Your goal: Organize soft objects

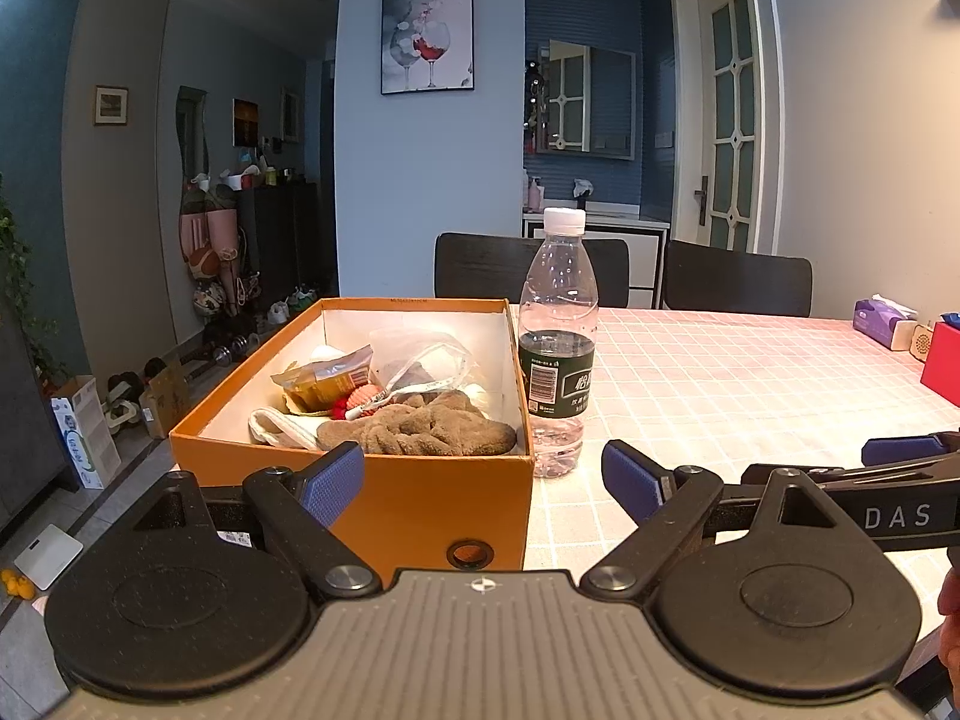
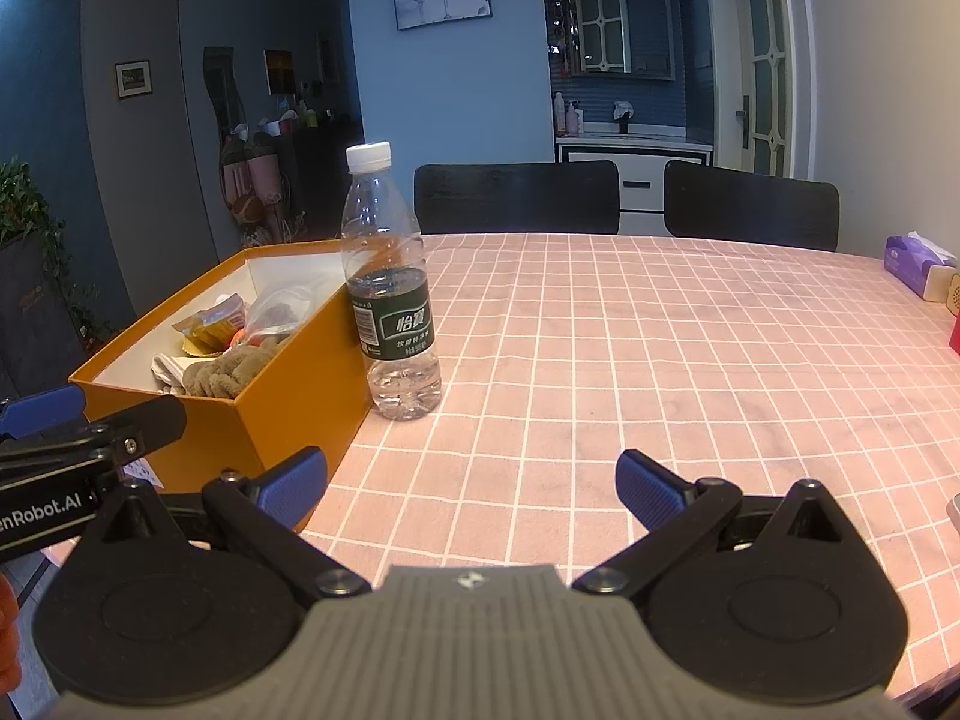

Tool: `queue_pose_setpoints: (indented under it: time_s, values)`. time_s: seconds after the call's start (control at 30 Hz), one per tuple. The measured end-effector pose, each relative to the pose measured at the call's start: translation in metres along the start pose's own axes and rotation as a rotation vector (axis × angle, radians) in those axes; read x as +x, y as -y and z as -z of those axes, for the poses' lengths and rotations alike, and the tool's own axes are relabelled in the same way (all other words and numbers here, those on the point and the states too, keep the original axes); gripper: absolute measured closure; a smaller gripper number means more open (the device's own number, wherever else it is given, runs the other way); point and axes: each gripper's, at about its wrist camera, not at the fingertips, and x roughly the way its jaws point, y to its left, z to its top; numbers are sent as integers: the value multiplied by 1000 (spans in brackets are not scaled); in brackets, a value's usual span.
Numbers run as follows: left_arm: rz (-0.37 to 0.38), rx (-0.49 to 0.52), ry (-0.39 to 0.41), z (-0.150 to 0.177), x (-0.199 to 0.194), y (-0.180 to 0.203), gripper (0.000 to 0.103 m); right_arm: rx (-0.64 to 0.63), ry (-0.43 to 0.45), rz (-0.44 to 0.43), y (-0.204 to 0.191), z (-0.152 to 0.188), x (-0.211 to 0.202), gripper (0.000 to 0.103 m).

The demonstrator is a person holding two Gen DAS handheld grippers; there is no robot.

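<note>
Left gripper (image 1: 483, 483) and right gripper (image 2: 471, 489) held wide, empty; orange box (image 1: 420, 498) at table's (image 2: 660, 360) left edge, bottle (image 1: 558, 348) beside.

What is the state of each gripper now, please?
Left gripper: open, holding nothing.
Right gripper: open, holding nothing.

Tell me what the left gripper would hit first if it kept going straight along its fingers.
Most likely the near end wall of the orange box: the open left gripper points straight at it, fingers spread, nothing between. Depth is hard to judge. The water bottle stands just right of that line.
</note>
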Motion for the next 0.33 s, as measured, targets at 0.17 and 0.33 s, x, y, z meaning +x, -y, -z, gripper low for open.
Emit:
queue_pose_setpoints:
  time_s: [0.17,0.33]
  values:
    - [13,2,-6,1,1,0,0,-10,-5,4,-1,2,0,3]
    - [26,11,-8,2,2,-1,0,2,-16,8,2,1,5,3]
